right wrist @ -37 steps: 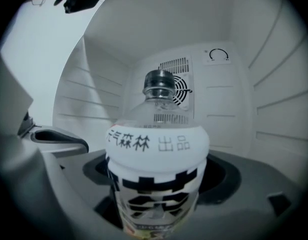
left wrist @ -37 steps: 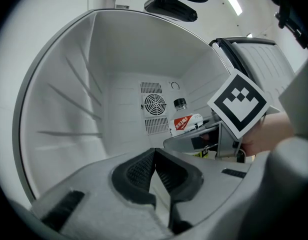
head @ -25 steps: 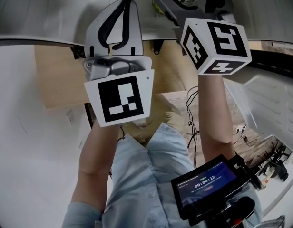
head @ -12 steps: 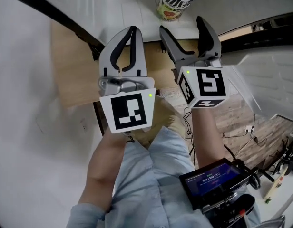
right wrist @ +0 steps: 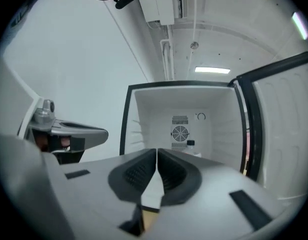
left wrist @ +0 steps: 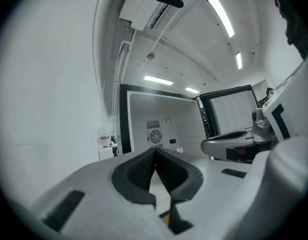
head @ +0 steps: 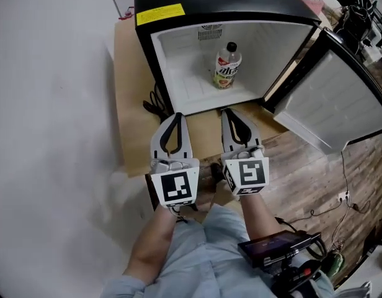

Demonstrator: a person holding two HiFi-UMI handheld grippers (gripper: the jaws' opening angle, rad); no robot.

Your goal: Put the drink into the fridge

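The drink bottle (head: 227, 66), clear with a black cap and a red and green label, stands upright inside the small open fridge (head: 178, 54) on its white floor. Its cap shows in the right gripper view as the bottle (right wrist: 191, 145) near the back wall fan. Both grippers hover side by side in front of the fridge opening, clear of the bottle. My left gripper (head: 175, 118) is shut with nothing in it, its tips meeting in the left gripper view (left wrist: 155, 152). My right gripper (head: 230, 114) is shut and empty too (right wrist: 157, 151).
The fridge door (head: 330, 98) stands swung open to the right. The fridge sits on a wooden board (head: 132, 123) against a white wall (head: 48, 117). Black cables (head: 152, 107) lie at the fridge's left foot. A handheld screen (head: 275, 247) hangs by my right forearm.
The view pulled back from the fridge, so both grippers are now well outside the opening. The right gripper's jaws closed from wide open. The bottle stays standing inside.
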